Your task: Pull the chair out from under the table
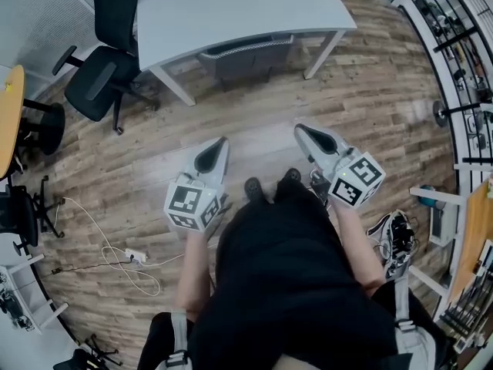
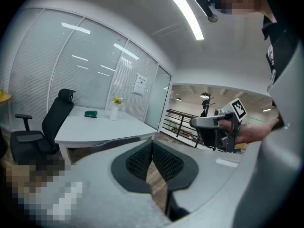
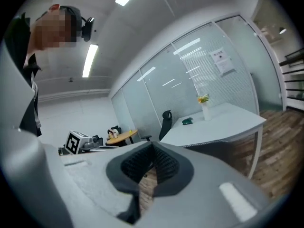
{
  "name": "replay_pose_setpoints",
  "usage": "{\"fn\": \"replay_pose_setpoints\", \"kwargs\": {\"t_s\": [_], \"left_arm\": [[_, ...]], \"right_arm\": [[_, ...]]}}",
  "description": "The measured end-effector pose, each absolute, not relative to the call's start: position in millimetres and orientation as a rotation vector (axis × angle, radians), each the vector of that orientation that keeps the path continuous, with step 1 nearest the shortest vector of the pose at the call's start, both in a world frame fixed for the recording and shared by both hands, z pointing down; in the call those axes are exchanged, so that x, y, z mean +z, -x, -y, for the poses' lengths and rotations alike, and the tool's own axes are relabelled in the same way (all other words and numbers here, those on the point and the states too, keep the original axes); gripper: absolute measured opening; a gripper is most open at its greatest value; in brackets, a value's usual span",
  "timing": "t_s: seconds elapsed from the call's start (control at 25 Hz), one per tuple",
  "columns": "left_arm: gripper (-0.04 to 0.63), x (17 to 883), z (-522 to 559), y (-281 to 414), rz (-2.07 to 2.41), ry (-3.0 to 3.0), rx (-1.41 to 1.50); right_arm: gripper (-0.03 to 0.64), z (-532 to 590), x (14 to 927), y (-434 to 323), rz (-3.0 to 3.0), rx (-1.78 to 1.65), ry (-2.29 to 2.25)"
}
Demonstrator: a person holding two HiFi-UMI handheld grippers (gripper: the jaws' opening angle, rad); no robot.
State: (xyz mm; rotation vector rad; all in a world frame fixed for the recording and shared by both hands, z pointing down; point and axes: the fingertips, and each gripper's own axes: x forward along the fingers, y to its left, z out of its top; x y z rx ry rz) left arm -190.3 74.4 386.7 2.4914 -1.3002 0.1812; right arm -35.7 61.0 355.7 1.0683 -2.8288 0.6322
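The grey mesh-backed chair (image 1: pixel 246 55) is tucked under the near edge of the white table (image 1: pixel 231 6), with only its backrest showing. The left gripper view shows that backrest (image 2: pixel 116 142) below the tabletop (image 2: pixel 102 126), and the right gripper view shows the chair (image 3: pixel 216 143) under the table (image 3: pixel 225 119). My left gripper (image 1: pixel 221 146) and right gripper (image 1: pixel 301 132) hover side by side over the wood floor, well short of the chair and pointing toward it. Both are shut with nothing between their pads (image 2: pixel 142 159) (image 3: pixel 164 161).
A black office chair (image 1: pixel 104 68) stands at the table's left end. On the table are a vase of flowers (image 2: pixel 114 109) and a green object (image 2: pixel 90 113). A white cable (image 1: pixel 115 253) lies on the floor at left, an orange round table (image 1: pixel 9 114) is further left, and shelving (image 1: pixel 462 52) lines the right.
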Motion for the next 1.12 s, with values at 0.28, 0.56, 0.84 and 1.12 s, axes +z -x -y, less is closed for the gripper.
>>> {"fn": "replay_pose_setpoints", "kwargs": {"t_s": [0.28, 0.56, 0.84, 1.12], "left_arm": [[0.011, 388.2, -66.8, 201.0, 1.318, -2.459, 0.138], [0.011, 397.3, -56.8, 197.0, 1.302, -2.430, 0.155], [0.011, 402.4, -29.3, 179.1, 1.310, -2.410, 0.194], [0.011, 398.5, 11.8, 152.1, 1.321, -2.410, 0.234]], "right_arm": [[0.002, -54.4, 357.8, 39.8, 2.778, 0.582, -1.049], [0.002, -37.2, 362.3, 32.8, 2.744, 0.543, -1.080], [0.002, -9.0, 374.1, 12.0, 2.736, 0.572, -1.072], [0.003, 34.9, 370.2, -11.8, 2.765, 0.490, -1.025]]}}
